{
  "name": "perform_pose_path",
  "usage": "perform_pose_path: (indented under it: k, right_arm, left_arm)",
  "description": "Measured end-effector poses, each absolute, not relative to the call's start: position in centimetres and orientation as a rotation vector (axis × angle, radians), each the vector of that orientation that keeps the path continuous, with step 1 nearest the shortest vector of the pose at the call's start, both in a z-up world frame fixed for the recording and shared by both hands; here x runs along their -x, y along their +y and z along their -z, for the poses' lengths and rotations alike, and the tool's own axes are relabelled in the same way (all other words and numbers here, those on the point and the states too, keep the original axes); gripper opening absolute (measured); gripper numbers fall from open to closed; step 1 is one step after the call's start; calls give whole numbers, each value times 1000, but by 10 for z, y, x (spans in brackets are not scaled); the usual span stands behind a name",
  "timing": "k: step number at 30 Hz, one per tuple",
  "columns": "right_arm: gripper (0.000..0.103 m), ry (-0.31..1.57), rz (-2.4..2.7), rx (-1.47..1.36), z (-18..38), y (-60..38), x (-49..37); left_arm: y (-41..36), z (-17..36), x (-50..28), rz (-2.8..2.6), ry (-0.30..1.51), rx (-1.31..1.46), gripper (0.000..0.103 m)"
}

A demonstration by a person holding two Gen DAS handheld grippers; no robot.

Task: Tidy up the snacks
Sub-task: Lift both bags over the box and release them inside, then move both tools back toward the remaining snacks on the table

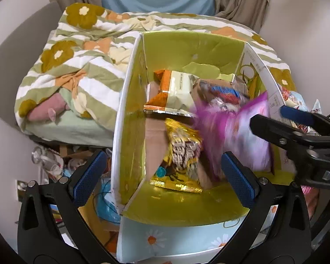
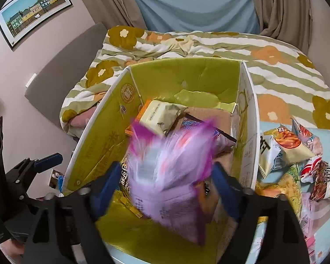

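The right gripper hangs over the open box with its jaws spread wide. The purple bag sits between the blue pads, but it is motion-blurred, and the pads appear clear of its sides. Judgement: the bag is released, not gripped, and is dropping into the box. Its long axis runs roughly along the gripper's pointing line, from the near wall toward the middle of the box.

The left gripper is fully open and holds nothing. It points down over the near left corner of the box, above the gold bag. An orange-and-cream bag lies further in, toward the far wall.

The deciding relation for the coming move: the remaining loose packets lie on the bed outside the box, just beyond its right wall. They are on the right gripper's side and well apart from the left gripper. Judgement: the right gripper is the nearer one for the next pickup. It must first lift clear of the right wall before reaching across.
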State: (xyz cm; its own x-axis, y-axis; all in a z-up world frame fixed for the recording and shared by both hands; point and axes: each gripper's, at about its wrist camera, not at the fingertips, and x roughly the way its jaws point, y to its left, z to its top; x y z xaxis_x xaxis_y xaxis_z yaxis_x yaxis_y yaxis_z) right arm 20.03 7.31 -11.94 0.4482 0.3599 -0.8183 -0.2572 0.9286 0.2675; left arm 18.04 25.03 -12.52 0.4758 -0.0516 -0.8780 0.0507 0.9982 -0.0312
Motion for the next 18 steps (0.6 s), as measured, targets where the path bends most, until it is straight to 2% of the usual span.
perform_pose_path:
  k: [1, 2, 10, 18]
  right_arm:
    - [100, 1013, -373, -113, 117, 72, -198]
    - [103, 992, -370, -117, 116, 70, -196]
    - [103, 957, -352, -107, 108, 62, -186]
    - [103, 921, -312, -137, 88, 43, -167]
  left_arm:
    - [250, 126, -180, 62, 1075, -5, 103]
    - [249, 127, -180, 63, 1077, -8, 103]
    - [244, 126, -178, 88, 1092, -21, 103]
    - [231, 100, -167, 139, 1036, -36, 103]
